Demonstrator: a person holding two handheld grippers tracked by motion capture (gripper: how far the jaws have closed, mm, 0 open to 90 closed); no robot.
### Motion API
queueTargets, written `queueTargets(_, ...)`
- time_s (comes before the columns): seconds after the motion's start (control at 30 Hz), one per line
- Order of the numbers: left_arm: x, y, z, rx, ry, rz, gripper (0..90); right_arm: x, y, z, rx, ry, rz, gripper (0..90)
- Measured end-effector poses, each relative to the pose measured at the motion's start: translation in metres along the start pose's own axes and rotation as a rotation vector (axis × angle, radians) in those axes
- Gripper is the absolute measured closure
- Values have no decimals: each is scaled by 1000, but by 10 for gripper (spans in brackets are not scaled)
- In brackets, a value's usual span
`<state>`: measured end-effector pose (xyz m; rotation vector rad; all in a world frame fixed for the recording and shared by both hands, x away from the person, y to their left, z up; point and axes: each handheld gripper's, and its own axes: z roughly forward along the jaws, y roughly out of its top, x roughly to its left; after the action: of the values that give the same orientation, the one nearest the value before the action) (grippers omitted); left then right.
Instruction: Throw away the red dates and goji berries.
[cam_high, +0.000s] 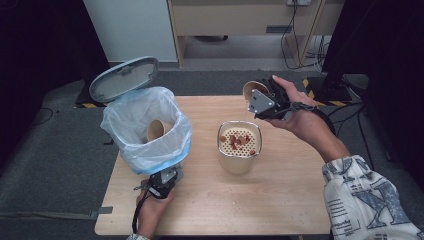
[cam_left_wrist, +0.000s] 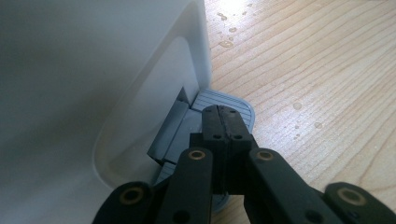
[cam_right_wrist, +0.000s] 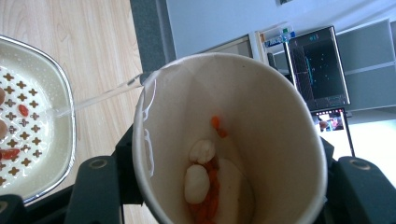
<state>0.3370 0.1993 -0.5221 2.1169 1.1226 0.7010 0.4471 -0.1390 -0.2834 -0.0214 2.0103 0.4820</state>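
My right gripper (cam_high: 260, 102) is shut on a paper cup (cam_high: 252, 90) and holds it tilted over the table's far side. In the right gripper view the paper cup (cam_right_wrist: 280, 140) holds white and orange food bits (cam_right_wrist: 203, 177), and a thin stream of liquid (cam_right_wrist: 102, 98) runs from its rim to the metal-rimmed strainer pot (cam_right_wrist: 70, 116). The strainer pot (cam_high: 237, 165) stands mid-table with several reddish bits on its perforated top. My left gripper (cam_left_wrist: 223, 114) is shut with nothing between its jaws and rests on the grey pedal (cam_left_wrist: 238, 105) of the white bin (cam_left_wrist: 93, 70).
The pedal bin (cam_high: 150, 155), lined with a white-and-blue bag, stands at the table's left with its grey lid (cam_high: 124, 77) raised. Another paper cup (cam_high: 158, 130) lies inside it. Water drops (cam_left_wrist: 296, 106) dot the wood. Dark screens and cables stand beyond the far edge.
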Motion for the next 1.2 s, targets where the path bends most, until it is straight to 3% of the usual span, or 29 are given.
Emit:
queueTargets(0.67,0,0,0,1,1,-2,891,-10,4,-4,18,-19,-28,373)
queueTargets(1.2,0,0,0,4,-1,2,891,-16,11,-9,50,-66,-135,379)
